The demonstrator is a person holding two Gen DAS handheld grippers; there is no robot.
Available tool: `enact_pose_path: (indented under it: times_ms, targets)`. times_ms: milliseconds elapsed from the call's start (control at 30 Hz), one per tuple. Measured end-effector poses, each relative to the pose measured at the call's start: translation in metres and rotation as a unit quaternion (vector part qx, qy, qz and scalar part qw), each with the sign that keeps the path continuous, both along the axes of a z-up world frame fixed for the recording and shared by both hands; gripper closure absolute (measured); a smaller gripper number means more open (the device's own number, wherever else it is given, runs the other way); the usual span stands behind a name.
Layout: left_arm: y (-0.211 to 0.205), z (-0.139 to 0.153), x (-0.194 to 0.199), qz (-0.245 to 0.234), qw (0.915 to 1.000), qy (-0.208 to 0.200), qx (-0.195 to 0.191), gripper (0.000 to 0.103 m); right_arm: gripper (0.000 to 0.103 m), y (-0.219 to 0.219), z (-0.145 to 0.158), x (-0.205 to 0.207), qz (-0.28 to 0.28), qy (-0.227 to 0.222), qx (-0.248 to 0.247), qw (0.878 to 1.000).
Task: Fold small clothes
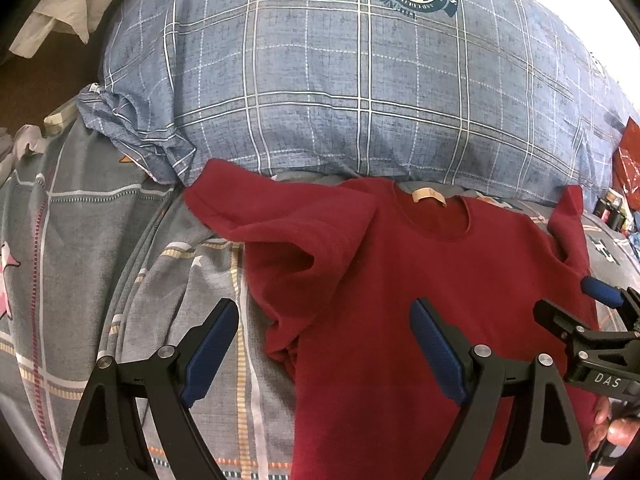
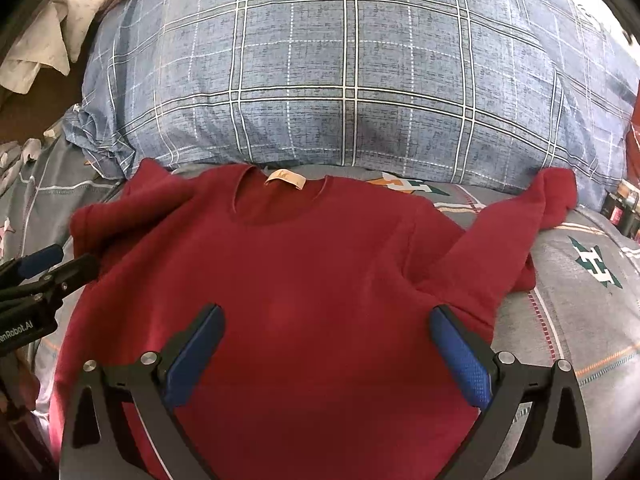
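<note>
two hand-held grippers, left [image 1: 324, 354] and right [image 2: 326, 356], hover with jaws spread and empty over red shirt [image 2: 304, 288], flat on bed [image 2: 580, 320], collar at 12 o'clock, presumably for sleeve folds.

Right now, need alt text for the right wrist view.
A red long-sleeved top lies spread front-up on a grey patterned bedsheet, collar toward a blue plaid pillow. The open right gripper hovers over its lower body, and the left gripper enters from the left edge.
</note>
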State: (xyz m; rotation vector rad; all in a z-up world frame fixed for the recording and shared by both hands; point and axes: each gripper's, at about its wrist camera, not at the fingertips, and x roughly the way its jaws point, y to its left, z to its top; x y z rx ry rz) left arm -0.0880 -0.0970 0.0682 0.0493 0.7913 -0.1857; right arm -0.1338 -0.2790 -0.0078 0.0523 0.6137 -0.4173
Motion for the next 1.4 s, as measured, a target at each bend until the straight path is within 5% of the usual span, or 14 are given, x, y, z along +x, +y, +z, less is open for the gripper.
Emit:
enact_pose_path:
  times_ms: [600, 800, 900, 1033, 1167, 1400]
  targets:
    - [0.007, 0.003, 0.003, 0.005, 0.9999, 0.001, -0.009, 0.015, 0.001, 0.003, -0.003, 0.002, 0.002, 0.004, -0.001, 1.0]
    - [0.038, 0.025, 0.007, 0.007, 0.9983, 0.001, -0.059, 0.015, 0.001, 0.005, -0.004, 0.003, 0.003, 0.009, -0.001, 1.0]
    - [0.071, 0.041, 0.022, 0.041, 0.9949, -0.006, -0.092, 0.016, 0.001, 0.004, -0.003, 0.002, 0.004, 0.009, 0.002, 1.0]
    - [0.1, 0.042, 0.055, 0.091, 0.9917, 0.004, -0.091, 0.016, 0.001, 0.0, -0.003, 0.003, 0.005, 0.006, 0.015, 1.0]
    - [0.114, 0.02, 0.093, 0.12, 0.9901, 0.032, -0.066, 0.017, 0.0, 0.001, -0.003, 0.006, 0.007, 0.009, 0.013, 1.0]
    - [0.13, -0.021, 0.152, 0.146, 0.9813, 0.086, -0.091, 0.017, 0.0, 0.0, -0.009, 0.013, 0.01, 0.021, 0.012, 1.0]
